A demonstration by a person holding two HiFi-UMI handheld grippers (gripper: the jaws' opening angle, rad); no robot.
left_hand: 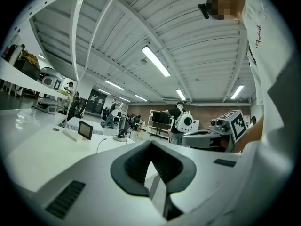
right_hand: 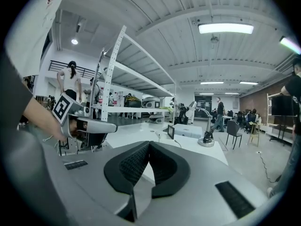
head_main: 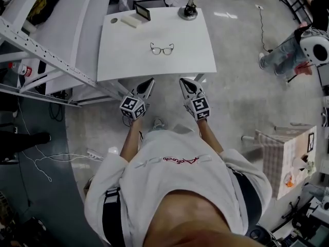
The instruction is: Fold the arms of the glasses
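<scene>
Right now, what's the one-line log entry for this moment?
stage: pre-grasp | glasses: on table, arms look open, untouched | left gripper: shut, empty | right gripper: shut, empty

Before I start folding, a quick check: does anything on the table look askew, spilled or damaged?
Nothing stands out. The glasses lie alone near the middle of the white table, with no spill; fine damage is too small to see. The left gripper and right gripper are shut and empty.
</scene>
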